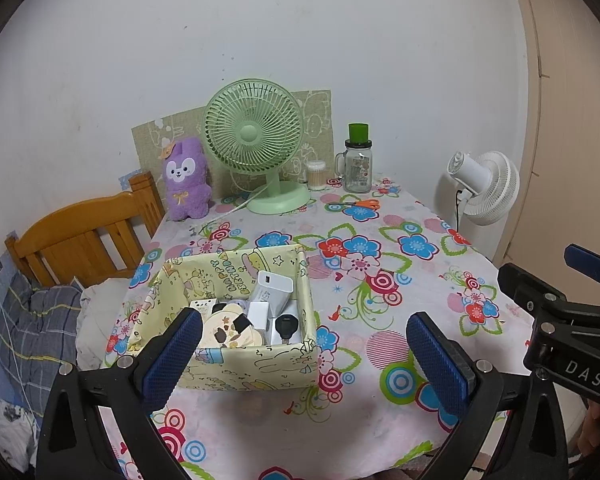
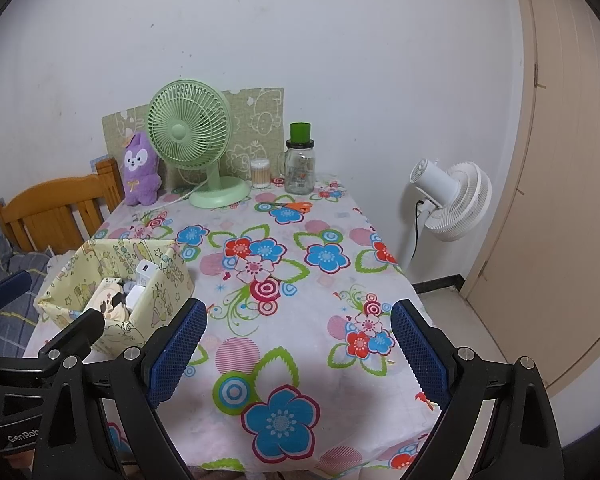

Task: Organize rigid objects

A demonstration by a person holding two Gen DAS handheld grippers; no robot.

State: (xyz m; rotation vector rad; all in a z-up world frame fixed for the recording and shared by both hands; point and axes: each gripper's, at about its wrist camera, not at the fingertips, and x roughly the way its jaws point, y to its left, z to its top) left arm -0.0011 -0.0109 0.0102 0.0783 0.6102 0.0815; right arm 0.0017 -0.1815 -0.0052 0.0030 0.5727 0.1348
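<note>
A yellow cartoon-print box (image 1: pixel 256 364) stands on the floral tablecloth (image 1: pixel 380 320), left of centre. It holds a white power bank (image 1: pixel 270 288), a white charger (image 1: pixel 259 315), a black car key (image 1: pixel 286 326), a round cream item (image 1: pixel 226 330) and other small things. The box also shows in the right wrist view (image 2: pixel 168 284). My left gripper (image 1: pixel 304 354) is open and empty, just in front of the box. My right gripper (image 2: pixel 298 344) is open and empty over bare cloth to the box's right. Orange-handled scissors (image 1: pixel 360 204) lie near the back.
At the table's back stand a green desk fan (image 1: pixel 256 144), a purple plush (image 1: pixel 186 178), a cotton swab tub (image 1: pixel 316 175) and a glass jar with green lid (image 1: pixel 358 162). A wooden bed frame (image 1: pixel 80 236) is left. A white floor fan (image 2: pixel 452 200) and door (image 2: pixel 560 200) are right.
</note>
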